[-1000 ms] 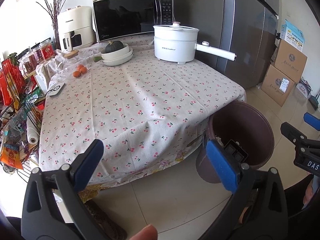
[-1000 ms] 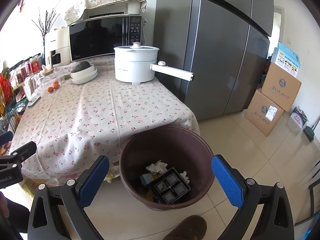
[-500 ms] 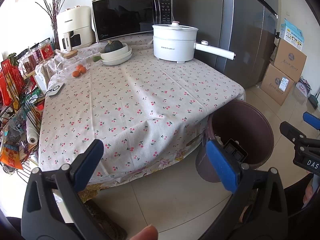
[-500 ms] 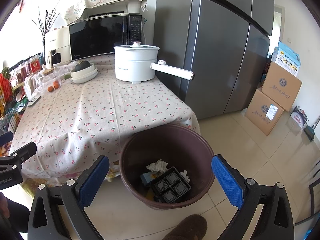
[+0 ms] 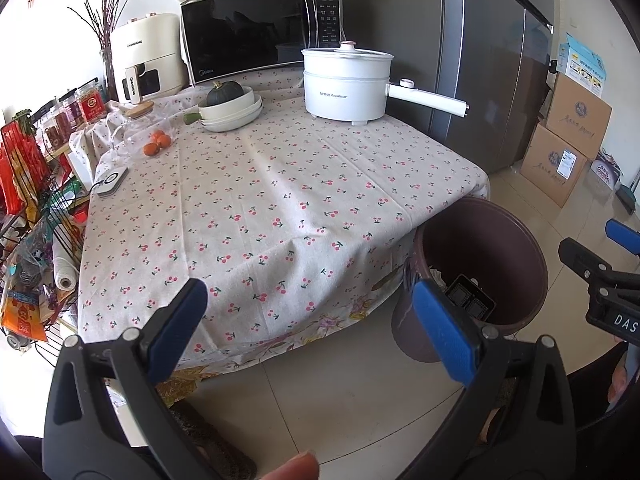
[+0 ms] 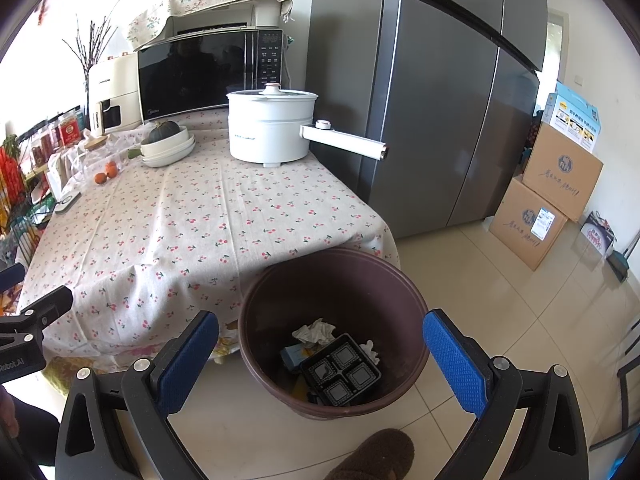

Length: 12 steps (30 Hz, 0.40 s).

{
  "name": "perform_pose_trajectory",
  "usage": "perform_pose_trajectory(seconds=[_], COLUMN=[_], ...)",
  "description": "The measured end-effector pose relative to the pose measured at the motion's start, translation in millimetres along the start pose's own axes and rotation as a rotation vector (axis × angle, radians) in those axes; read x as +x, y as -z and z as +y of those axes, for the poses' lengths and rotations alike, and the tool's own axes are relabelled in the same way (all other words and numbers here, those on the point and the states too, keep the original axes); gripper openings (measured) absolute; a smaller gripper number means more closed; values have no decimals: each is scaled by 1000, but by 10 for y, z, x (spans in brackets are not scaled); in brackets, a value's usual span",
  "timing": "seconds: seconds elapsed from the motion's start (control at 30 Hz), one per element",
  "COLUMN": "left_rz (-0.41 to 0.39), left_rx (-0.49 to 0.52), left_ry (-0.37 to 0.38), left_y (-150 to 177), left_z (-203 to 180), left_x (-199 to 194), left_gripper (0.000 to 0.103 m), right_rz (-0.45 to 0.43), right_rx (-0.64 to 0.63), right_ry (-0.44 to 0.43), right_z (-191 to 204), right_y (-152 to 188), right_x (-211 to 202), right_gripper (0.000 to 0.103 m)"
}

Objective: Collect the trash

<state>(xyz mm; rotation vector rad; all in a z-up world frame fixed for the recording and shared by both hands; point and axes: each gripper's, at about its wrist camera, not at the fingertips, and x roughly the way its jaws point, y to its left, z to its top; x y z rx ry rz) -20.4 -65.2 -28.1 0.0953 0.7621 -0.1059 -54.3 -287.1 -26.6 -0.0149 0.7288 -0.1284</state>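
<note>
A brown round bin (image 6: 276,300) (image 5: 520,240) stands on the floor at the table's near right corner. Inside it lie a black four-cell plastic tray (image 6: 340,374), crumpled white paper (image 6: 314,330) and a blue packet (image 6: 291,356). My right gripper (image 6: 320,354) hangs open above the bin with nothing between its blue pads. My left gripper (image 5: 306,320) is open and empty too, held over the table's front edge, left of the bin. The right gripper's tip shows at the far right of the left wrist view.
The cherry-print tablecloth (image 5: 280,200) carries a white electric pot (image 5: 346,84) with a long handle, stacked bowls with a squash (image 5: 230,106), oranges (image 5: 156,144), a microwave (image 5: 260,36). A fridge (image 6: 440,100) and cardboard boxes (image 6: 548,200) stand right. A wire rack (image 5: 36,208) stands left. A slipper (image 6: 376,456) is below.
</note>
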Motion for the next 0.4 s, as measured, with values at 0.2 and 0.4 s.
perform_pose_trajectory(seconds=[0.2, 0.4], left_rz=[30, 41], left_rx=[24, 35], left_ry=[58, 94], left_y=[-2, -27], left_z=[-53, -84], left_x=[-18, -38], left_gripper=[102, 102], right_rz=[-4, -18], right_rx=[7, 17], right_ry=[4, 12], right_z=[-3, -5], right_y=[9, 13], right_x=[-16, -51], right_gripper=[103, 103])
